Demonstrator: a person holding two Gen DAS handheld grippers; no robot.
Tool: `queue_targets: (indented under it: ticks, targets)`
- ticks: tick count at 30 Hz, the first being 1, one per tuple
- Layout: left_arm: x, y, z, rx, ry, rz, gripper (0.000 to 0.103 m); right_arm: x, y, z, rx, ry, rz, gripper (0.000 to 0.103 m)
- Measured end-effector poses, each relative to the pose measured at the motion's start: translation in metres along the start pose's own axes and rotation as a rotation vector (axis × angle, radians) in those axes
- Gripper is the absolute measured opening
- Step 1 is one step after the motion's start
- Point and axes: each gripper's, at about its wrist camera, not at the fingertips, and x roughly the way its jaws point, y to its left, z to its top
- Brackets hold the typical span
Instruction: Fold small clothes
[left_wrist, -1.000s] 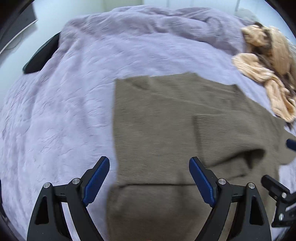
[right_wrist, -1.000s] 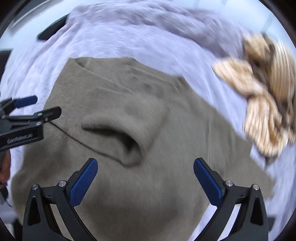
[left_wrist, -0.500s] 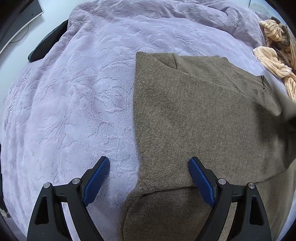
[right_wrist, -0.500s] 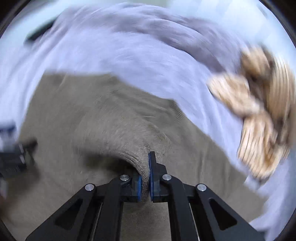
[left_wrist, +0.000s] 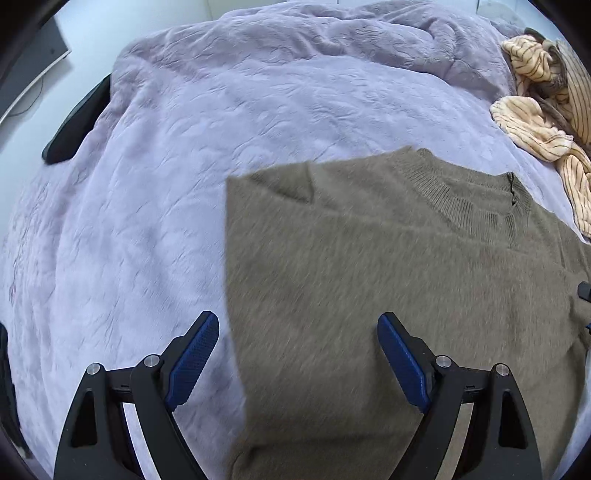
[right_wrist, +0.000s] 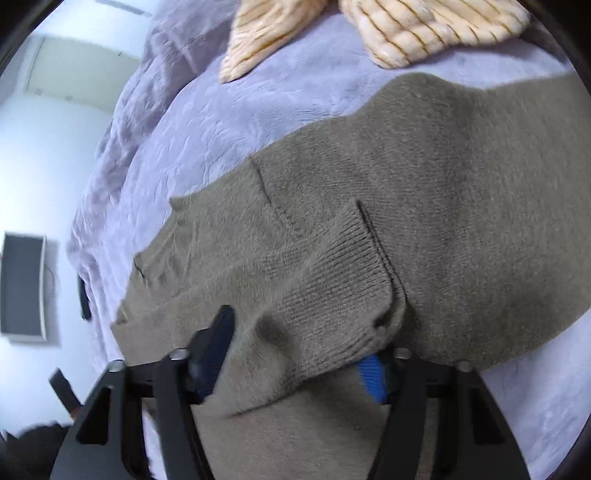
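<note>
**Sweater (left_wrist: 369, 277) flat on bed, cuff between parted tongs**

Lies spread on the lilac blanket (left_wrist: 147, 221), brown knit, ribbed collar (left_wrist: 454, 199) at the far edge, left side folded to a straight edge. Fills the near right part of the left view; blurred there. Shows one sleeve brought across the body, with the ribbed cuff (right_wrist: 332, 288) bunched and draped between the fingers of the right tongs (right_wrist: 299, 332).

Right tongs: just been opening, fingers now plainly apart, cuff lying in the gap and covering most of the right blue pad (right_wrist: 371, 371). No squeeze visible on the knit; released.

Left tongs (left_wrist: 295, 315): spread wide, nothing gripped, hanging above the sweater's straight left edge, one finger over the blanket, the other over the knit. Cannot tell whether touching the cloth.

Beyond the collar, well apart from the tongs: a crumpled cream striped garment (left_wrist: 535, 122) on the same blanket, just beside the sweater's far right shoulder.
</note>
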Motion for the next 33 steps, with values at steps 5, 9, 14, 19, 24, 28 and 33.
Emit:
queue_targets:
  ticks: [5, 9, 14, 19, 24, 28, 33]
  targets:
    - [0.01, -0.015, 0.01, 0.035, -0.043, 0.057, 0.089, -0.02, 0.031, 0.013, -0.13, -0.055, 0.124, 0.009]
    - [0.021, -0.006, 0.009, -0.007, -0.019, 0.054, 0.089, -0.022, 0.022, 0.023, -0.178, -0.08, 0.063, 0.009]
    - [0.019, -0.004, 0.006, -0.007, 0.018, 0.058, 0.094, 0.005, -0.028, 0.021, -0.068, -0.005, 0.007, 0.013]
    - [0.011, -0.008, -0.001, 0.022, 0.066, 0.061, 0.094, -0.018, -0.036, 0.005, -0.033, 0.013, 0.026, 0.035]
    - [0.001, -0.024, -0.019, 0.029, 0.137, 0.0, 0.094, -0.042, -0.057, -0.02, -0.006, 0.036, 0.043, 0.044]
    - [-0.011, -0.053, -0.034, 0.079, 0.174, -0.072, 0.094, -0.06, -0.089, -0.04, 0.064, 0.056, 0.064, 0.044]
    - [-0.026, -0.108, -0.052, 0.143, 0.208, -0.141, 0.094, -0.074, -0.122, -0.057, 0.124, 0.058, 0.058, 0.044]
